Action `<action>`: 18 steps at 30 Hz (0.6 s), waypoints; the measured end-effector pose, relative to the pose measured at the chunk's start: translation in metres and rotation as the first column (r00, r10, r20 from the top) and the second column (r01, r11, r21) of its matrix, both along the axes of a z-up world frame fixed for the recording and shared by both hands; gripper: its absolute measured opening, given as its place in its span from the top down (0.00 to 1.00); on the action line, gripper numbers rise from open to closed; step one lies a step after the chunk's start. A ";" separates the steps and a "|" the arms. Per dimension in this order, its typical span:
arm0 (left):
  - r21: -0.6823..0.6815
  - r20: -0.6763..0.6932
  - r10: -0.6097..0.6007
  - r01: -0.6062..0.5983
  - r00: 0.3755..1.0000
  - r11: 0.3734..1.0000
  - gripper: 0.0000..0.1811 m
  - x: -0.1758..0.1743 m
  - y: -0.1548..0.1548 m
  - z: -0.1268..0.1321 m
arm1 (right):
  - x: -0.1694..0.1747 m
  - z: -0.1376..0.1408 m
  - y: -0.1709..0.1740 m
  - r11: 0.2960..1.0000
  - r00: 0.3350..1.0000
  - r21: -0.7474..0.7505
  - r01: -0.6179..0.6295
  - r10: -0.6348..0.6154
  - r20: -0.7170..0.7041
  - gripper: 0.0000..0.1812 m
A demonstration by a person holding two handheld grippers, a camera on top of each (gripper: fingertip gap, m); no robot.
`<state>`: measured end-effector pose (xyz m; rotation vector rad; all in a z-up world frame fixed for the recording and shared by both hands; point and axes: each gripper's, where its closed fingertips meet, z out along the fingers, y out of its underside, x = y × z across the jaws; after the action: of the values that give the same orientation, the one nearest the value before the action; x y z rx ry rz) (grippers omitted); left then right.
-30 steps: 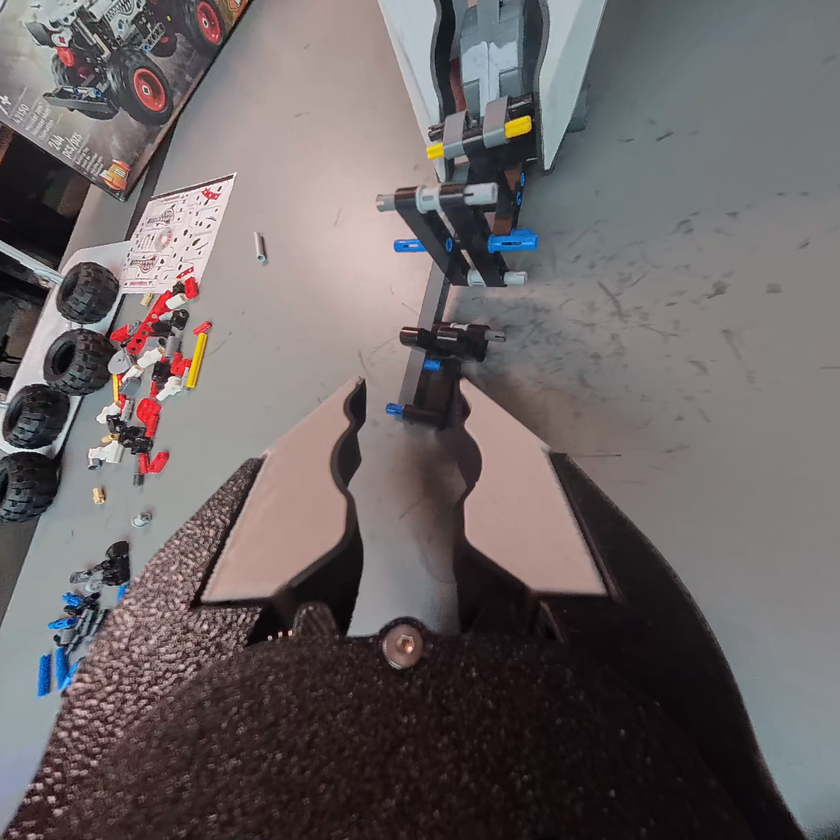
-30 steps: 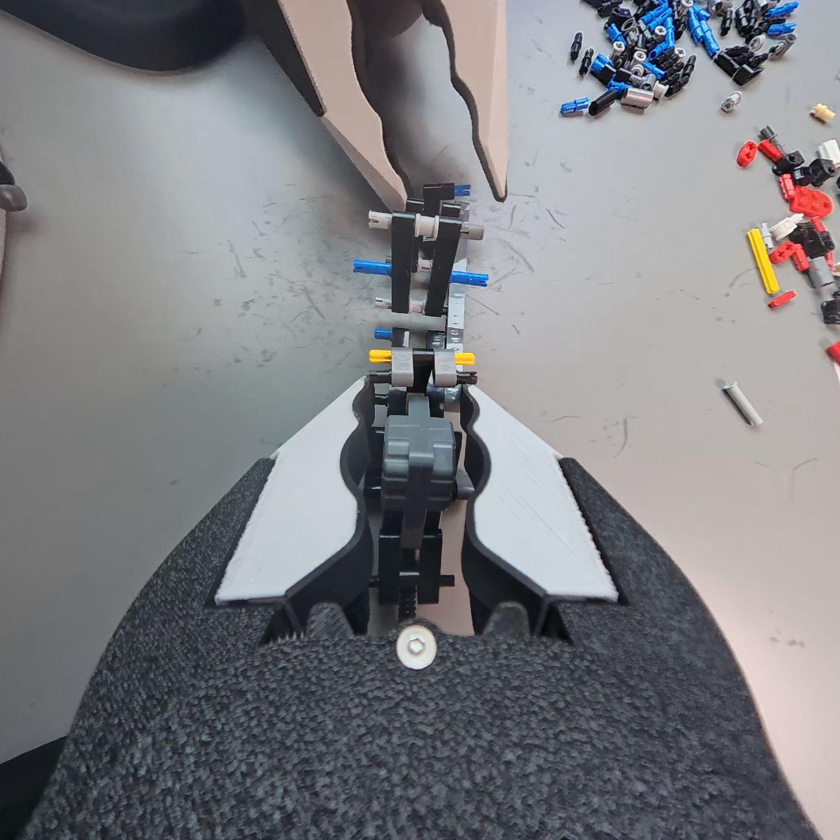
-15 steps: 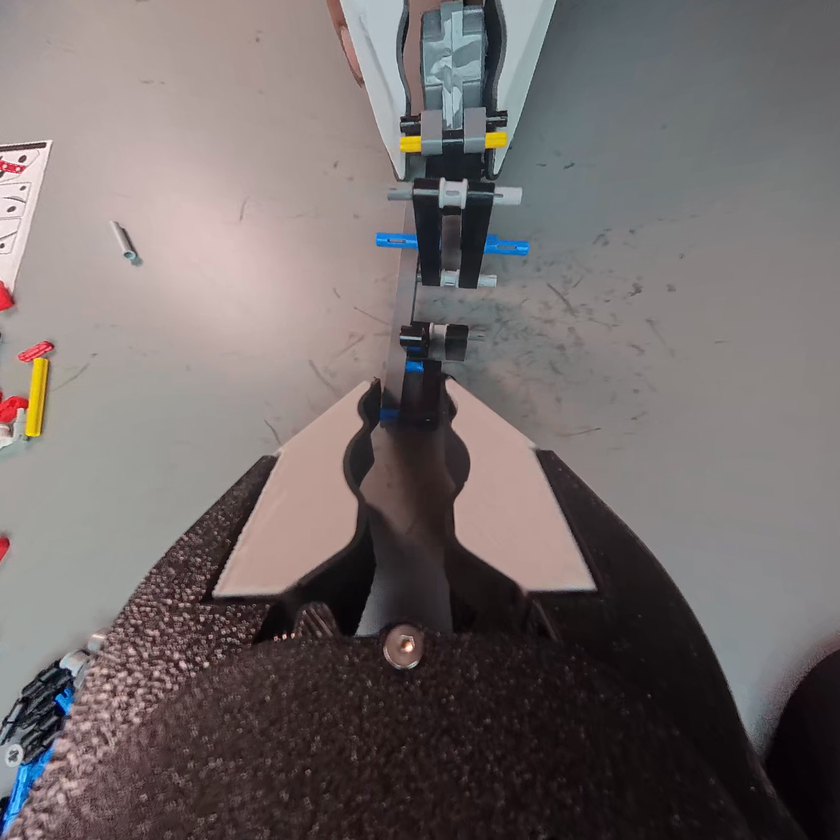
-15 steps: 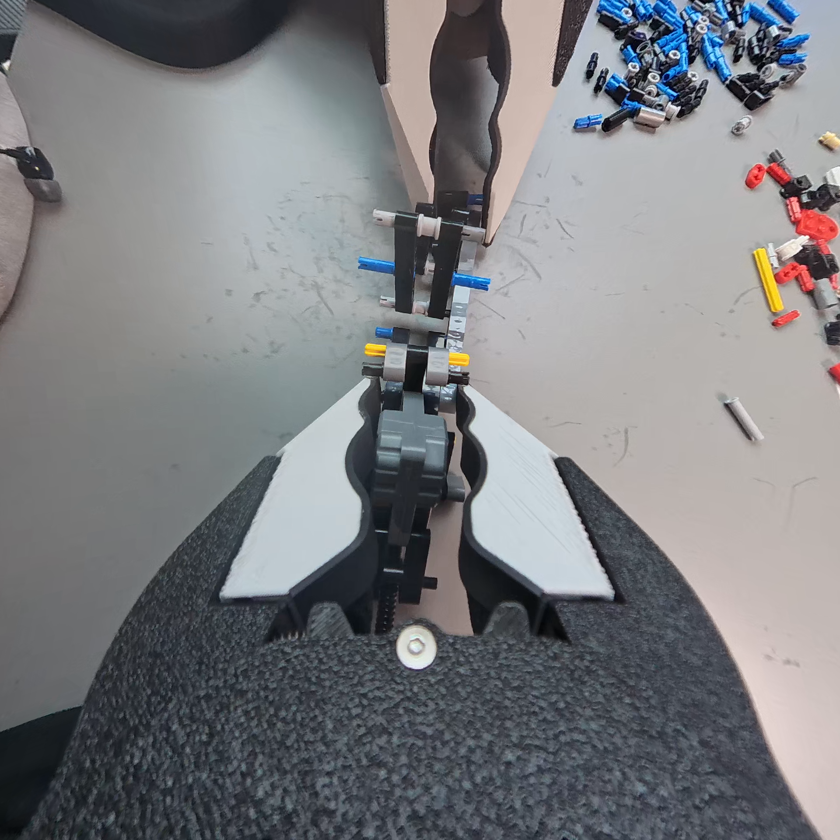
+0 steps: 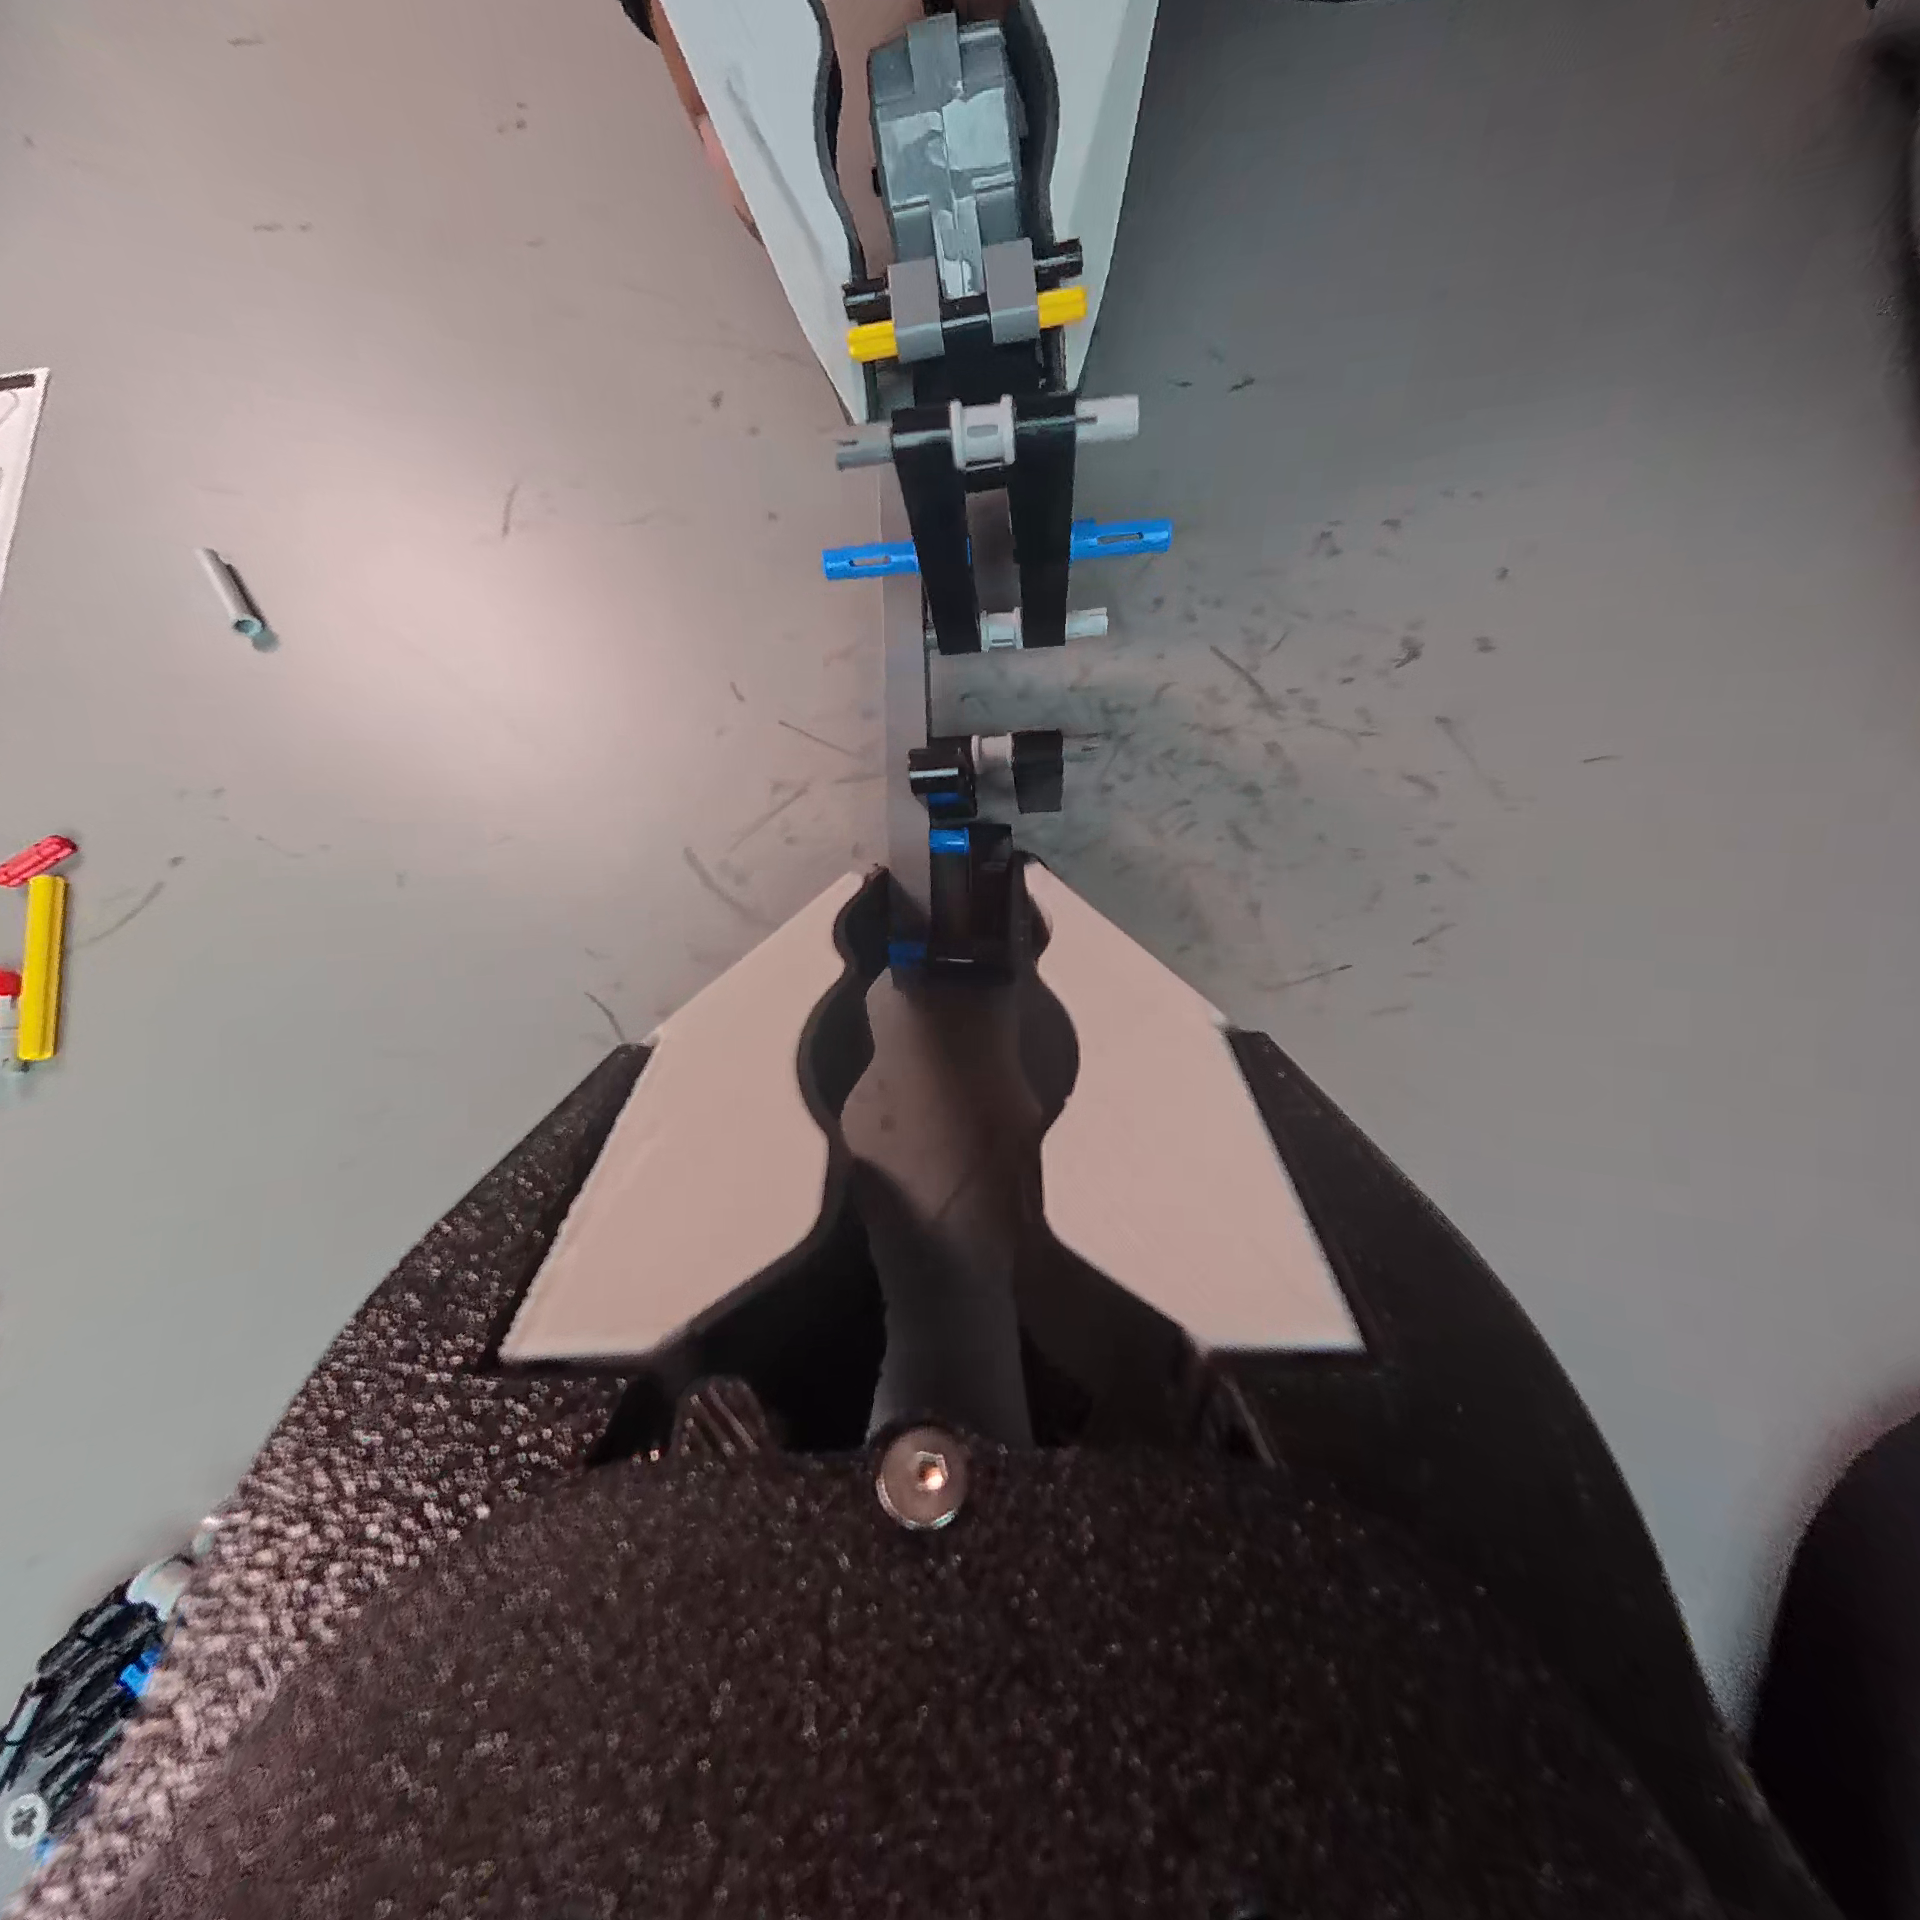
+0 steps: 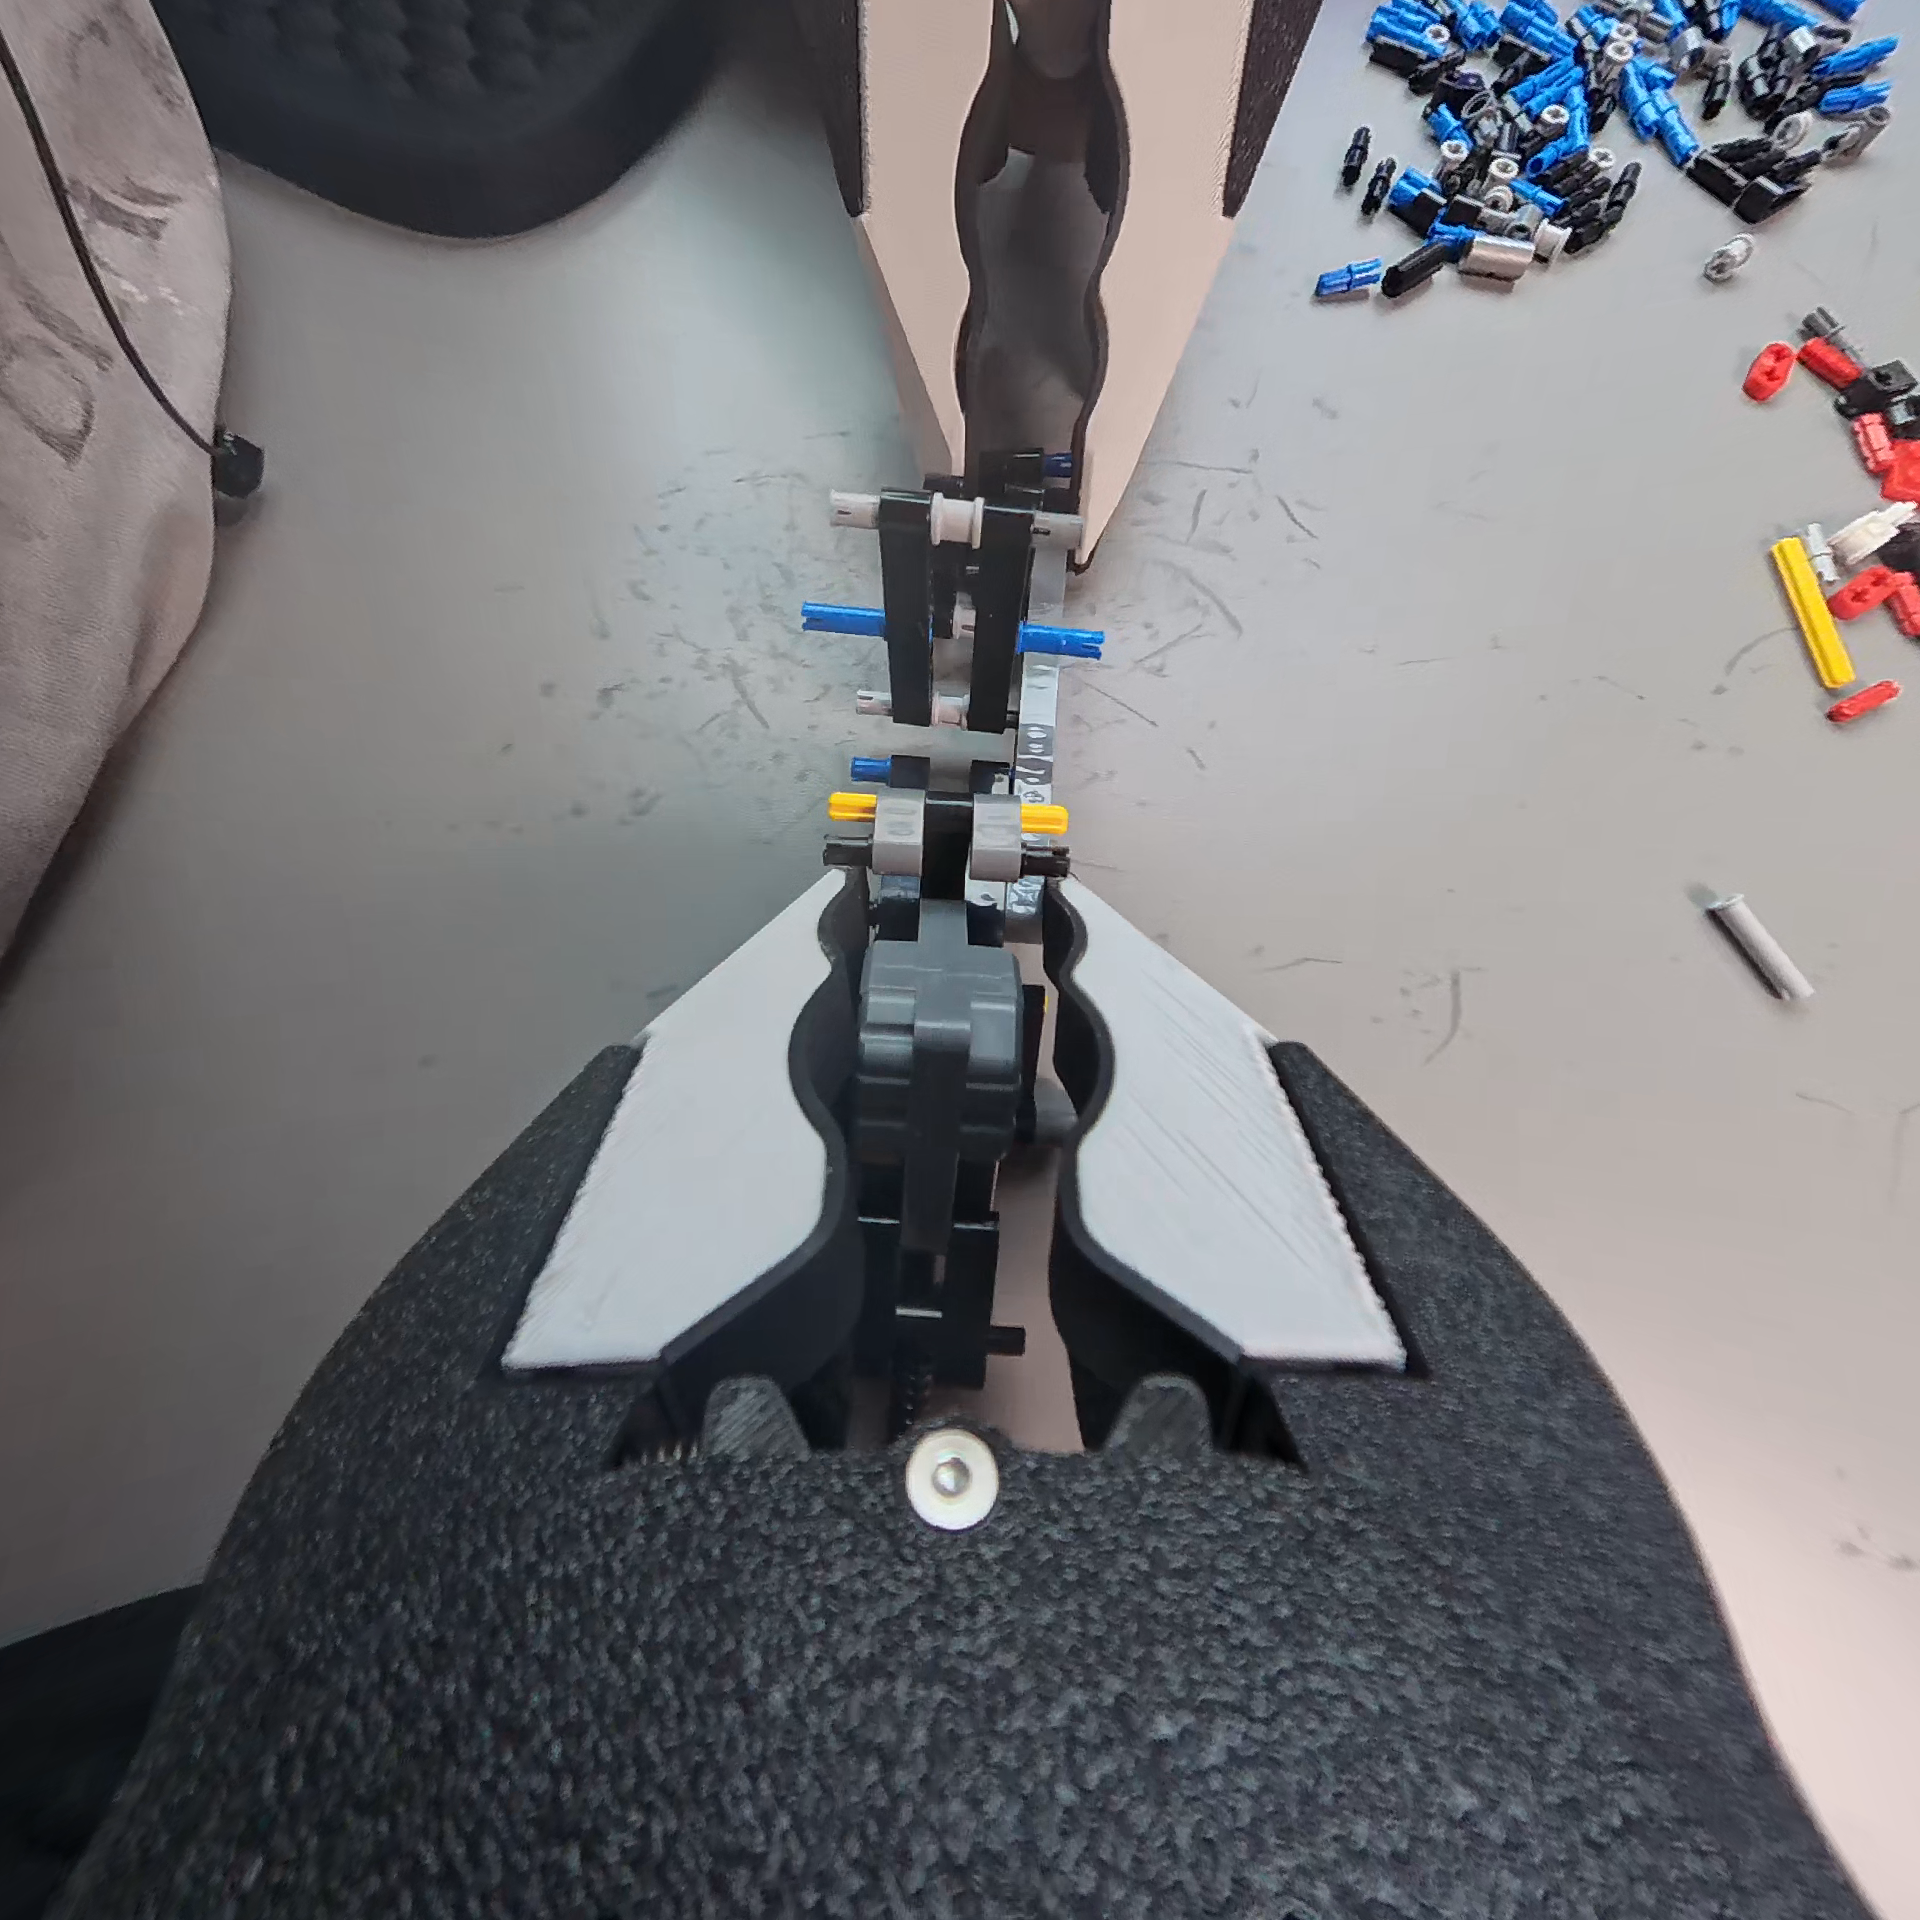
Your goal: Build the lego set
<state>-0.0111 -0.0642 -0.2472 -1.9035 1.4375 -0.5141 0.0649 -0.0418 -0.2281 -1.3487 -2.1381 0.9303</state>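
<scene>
A big grey table [image 6: 416, 727] lies under everything. Above it, the right gripper [image 6: 951, 904] has its jaws pressed on the dark grey end of the long black lego frame [image 6: 956, 613], and the left gripper [image 5: 956, 883] has its jaws squeezed on the other end. Off to the side sit a pile of blue and black pins [image 6: 1590, 114], a yellow rod [image 6: 1813, 627] and a little grey tube [image 5: 234, 597].

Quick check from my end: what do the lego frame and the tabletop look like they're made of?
The lego frame looks like hard moulded plastic, mostly glossy black with blue, yellow and grey pins showing crisp edges. The tabletop seems a matte grey laminate or painted board, judging by its many dark scuffs; the exact material is unclear.
</scene>
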 end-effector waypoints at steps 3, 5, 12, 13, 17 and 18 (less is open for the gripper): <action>-0.040 0.018 0.014 -0.013 1.000 0.999 0.86 0.000 -0.001 0.001 | -0.001 0.000 0.001 1.000 1.000 -0.016 -0.005 0.005 0.000 0.82; -0.049 0.023 0.036 -0.035 0.999 0.998 0.86 0.000 -0.001 0.001 | -0.001 0.000 0.001 1.000 1.000 -0.011 -0.010 0.010 0.000 0.81; -0.120 0.118 0.144 -0.130 0.982 0.984 0.86 0.002 -0.005 0.012 | -0.001 0.005 0.003 0.994 1.000 -0.113 0.004 -0.006 -0.024 0.82; -0.138 0.141 0.159 -0.139 0.977 0.981 0.86 0.003 -0.006 0.014 | -0.001 0.006 0.004 0.991 1.000 -0.130 0.003 -0.007 -0.030 0.82; -0.194 0.217 0.204 -0.163 0.955 0.967 0.86 0.007 -0.008 0.023 | 0.001 0.009 0.003 0.986 0.999 -0.167 -0.025 0.019 -0.041 0.82; -0.197 0.217 0.223 -0.181 0.950 0.964 0.86 0.007 -0.007 0.023 | 0.001 0.008 0.004 0.984 0.999 -0.176 -0.028 0.022 -0.036 0.82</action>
<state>-0.0041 -0.0713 -0.2241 -2.0208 1.0588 -0.7615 0.0661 -0.0378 -0.2197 -1.3805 -2.0922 1.1687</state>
